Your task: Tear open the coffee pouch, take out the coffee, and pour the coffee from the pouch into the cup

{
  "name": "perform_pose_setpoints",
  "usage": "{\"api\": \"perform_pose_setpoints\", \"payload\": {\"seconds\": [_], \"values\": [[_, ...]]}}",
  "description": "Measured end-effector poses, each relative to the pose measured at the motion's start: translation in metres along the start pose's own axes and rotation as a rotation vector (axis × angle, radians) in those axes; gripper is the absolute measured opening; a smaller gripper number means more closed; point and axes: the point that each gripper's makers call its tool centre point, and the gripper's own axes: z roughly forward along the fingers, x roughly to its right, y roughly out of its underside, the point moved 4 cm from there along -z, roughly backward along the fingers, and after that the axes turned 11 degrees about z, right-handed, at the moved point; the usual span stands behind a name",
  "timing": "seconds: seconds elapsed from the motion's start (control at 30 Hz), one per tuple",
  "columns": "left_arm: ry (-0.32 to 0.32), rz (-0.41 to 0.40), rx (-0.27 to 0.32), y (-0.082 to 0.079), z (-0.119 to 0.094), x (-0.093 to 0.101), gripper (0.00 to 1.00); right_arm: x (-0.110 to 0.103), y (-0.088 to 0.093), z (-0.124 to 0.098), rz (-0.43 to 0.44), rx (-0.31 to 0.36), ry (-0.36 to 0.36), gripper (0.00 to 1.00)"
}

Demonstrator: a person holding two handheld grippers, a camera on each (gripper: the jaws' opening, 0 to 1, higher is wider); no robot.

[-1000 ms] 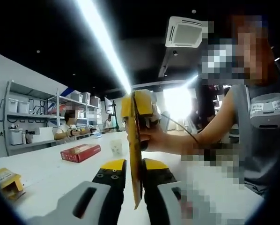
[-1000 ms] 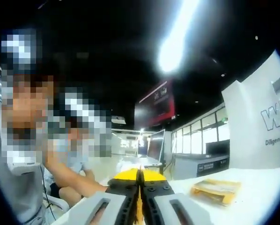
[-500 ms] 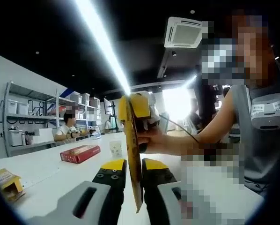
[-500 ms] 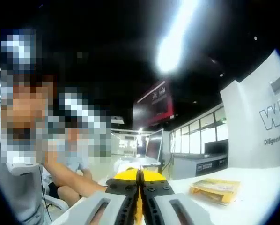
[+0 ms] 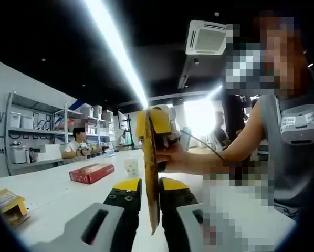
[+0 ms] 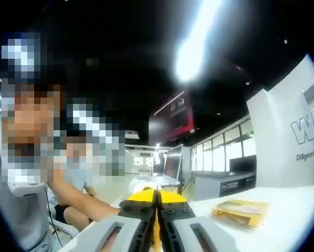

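A yellow coffee pouch (image 5: 149, 157) stands edge-on above the white table (image 5: 57, 194). My left gripper (image 5: 150, 184) is shut on its lower part. My right gripper (image 5: 158, 123), held by a hand (image 5: 170, 157), is clamped on the pouch's top edge. In the right gripper view my right gripper (image 6: 156, 195) is shut with a thin yellow strip of the pouch (image 6: 156, 231) between its jaws. A small white cup (image 5: 131, 167) stands on the table beyond the pouch, slightly to its left.
A red box (image 5: 91, 172) lies on the table left of the cup, and a yellow carton (image 5: 7, 202) sits near the left edge. Another yellow pack (image 6: 241, 212) lies on the table at the right. Shelves (image 5: 31, 136) line the far wall, where a person (image 5: 75, 144) sits.
Both views wobble slightly. The pouch's top leaned a little to the left and came back; both grippers keep their hold on it.
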Motion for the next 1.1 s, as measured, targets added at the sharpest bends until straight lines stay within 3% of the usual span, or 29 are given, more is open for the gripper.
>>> {"api": "perform_pose_setpoints", "payload": {"seconds": [0.27,1.1], "values": [[0.014,0.000,-0.005,0.0017,0.0031,0.0031,0.16,0.0012,-0.0028,-0.0006,-0.008,0.019,0.020,0.02],[0.016,0.010,-0.012,0.0017,0.0033,0.0046,0.16,0.0001,0.0051,0.0044,-0.017,-0.008,0.028,0.02]]}}
